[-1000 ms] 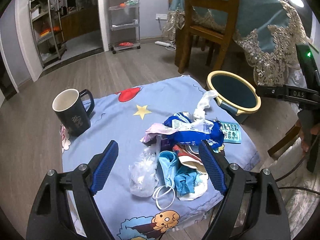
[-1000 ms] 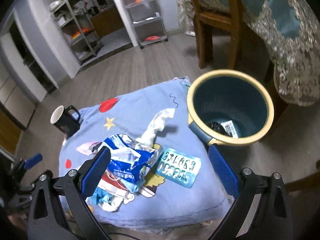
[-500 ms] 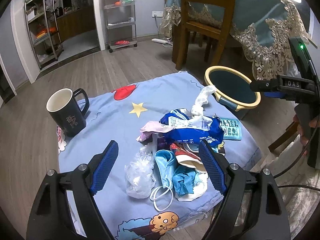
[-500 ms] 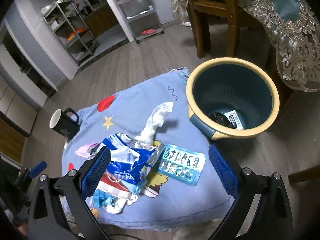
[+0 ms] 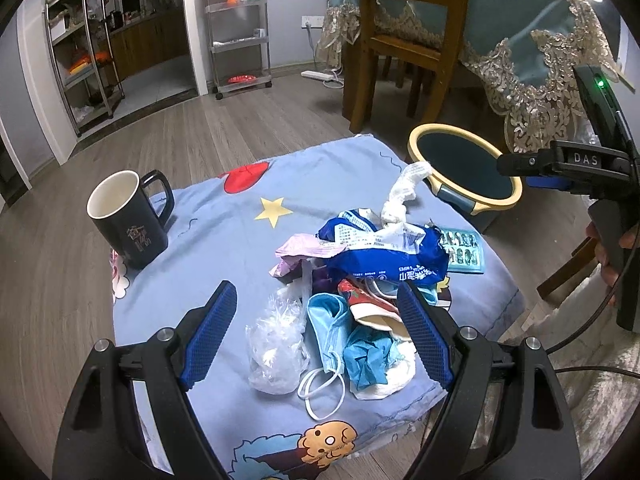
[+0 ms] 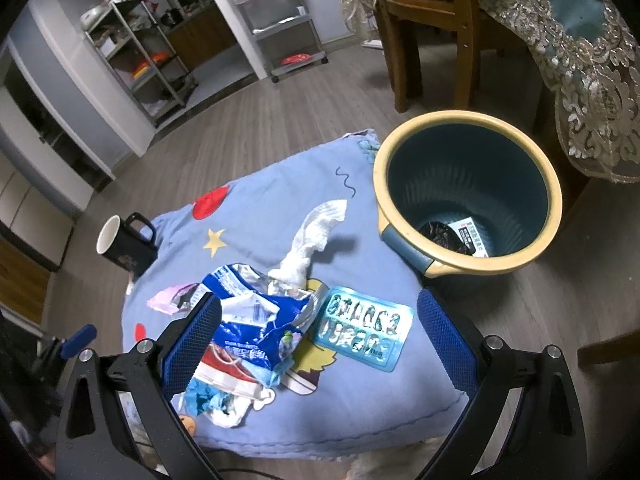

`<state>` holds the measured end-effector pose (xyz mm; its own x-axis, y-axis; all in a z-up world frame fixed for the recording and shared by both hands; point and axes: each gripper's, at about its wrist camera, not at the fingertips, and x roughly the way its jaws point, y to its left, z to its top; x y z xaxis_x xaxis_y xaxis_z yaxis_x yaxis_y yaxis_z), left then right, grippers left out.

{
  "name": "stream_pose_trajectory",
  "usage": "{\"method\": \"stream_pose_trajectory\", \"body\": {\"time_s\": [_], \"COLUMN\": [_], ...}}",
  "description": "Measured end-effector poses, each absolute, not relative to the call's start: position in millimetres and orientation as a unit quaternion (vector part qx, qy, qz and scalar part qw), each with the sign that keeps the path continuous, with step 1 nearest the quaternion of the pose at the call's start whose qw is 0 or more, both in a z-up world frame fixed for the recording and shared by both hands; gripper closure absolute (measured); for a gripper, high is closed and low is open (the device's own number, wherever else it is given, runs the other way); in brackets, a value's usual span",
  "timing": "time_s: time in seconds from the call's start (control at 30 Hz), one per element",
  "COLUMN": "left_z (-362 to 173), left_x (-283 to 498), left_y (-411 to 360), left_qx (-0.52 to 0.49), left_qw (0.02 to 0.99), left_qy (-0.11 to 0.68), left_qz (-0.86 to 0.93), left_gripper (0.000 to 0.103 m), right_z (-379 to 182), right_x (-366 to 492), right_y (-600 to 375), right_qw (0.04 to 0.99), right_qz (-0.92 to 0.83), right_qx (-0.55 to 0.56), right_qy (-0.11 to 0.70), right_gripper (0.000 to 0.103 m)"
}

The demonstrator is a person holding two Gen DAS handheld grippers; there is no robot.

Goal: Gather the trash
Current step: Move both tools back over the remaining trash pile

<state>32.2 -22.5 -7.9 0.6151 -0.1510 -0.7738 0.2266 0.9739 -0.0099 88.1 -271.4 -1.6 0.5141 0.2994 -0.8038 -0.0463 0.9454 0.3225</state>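
Observation:
A heap of trash lies on a blue cartoon-print cloth (image 5: 240, 240): a blue wipes packet (image 5: 384, 252) (image 6: 256, 324), a twisted white tissue (image 5: 404, 192) (image 6: 312, 240), a teal blister pack (image 5: 464, 250) (image 6: 364, 328), a blue face mask (image 5: 332, 328), a clear plastic wrap (image 5: 276, 344) and a pink wrapper (image 5: 300, 252). My left gripper (image 5: 316, 336) hovers open above the mask and plastic wrap, holding nothing. My right gripper (image 6: 318, 338) hangs open over the packet and blister pack, also holding nothing. The blue bin with a cream rim (image 6: 468, 196) (image 5: 460, 168) stands right of the cloth, with some trash inside.
A black mug (image 5: 128, 220) (image 6: 126, 244) stands on the cloth's left side. A wooden chair (image 5: 404, 40) and a table with a lace-edged cloth (image 5: 540, 52) stand behind the bin. Metal shelf racks (image 5: 236, 28) line the far wall. A hand holds the right gripper's handle (image 5: 608, 240).
Both views have shifted only slightly. The trash, the mug and the bin lie where they were, and both grippers have stayed open.

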Motion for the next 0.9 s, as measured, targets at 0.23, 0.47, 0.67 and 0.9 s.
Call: {"method": "stream_pose_trajectory", "body": {"time_s": [0.23, 0.47, 0.67, 0.9], "left_z": [-22, -37, -55, -66], "left_x": [43, 55, 67, 85], "left_y": [-10, 2, 0, -14], "left_qx": [0.032, 0.012, 0.006, 0.030], "left_qw": [0.891, 0.882, 0.873, 0.871], "left_qy": [0.446, 0.467, 0.483, 0.483], "left_qz": [-0.080, -0.065, -0.066, -0.086], "left_gripper": [0.022, 0.022, 0.022, 0.022], "right_z": [-13, -20, -25, -28], "right_x": [97, 103, 107, 109], "right_y": [-282, -274, -257, -256], "right_qw": [0.850, 0.840, 0.835, 0.829], "right_qz": [0.087, 0.093, 0.110, 0.111], "right_qx": [0.157, 0.158, 0.136, 0.150], "right_qy": [0.496, 0.510, 0.522, 0.527], "right_gripper": [0.006, 0.006, 0.006, 0.006]}}
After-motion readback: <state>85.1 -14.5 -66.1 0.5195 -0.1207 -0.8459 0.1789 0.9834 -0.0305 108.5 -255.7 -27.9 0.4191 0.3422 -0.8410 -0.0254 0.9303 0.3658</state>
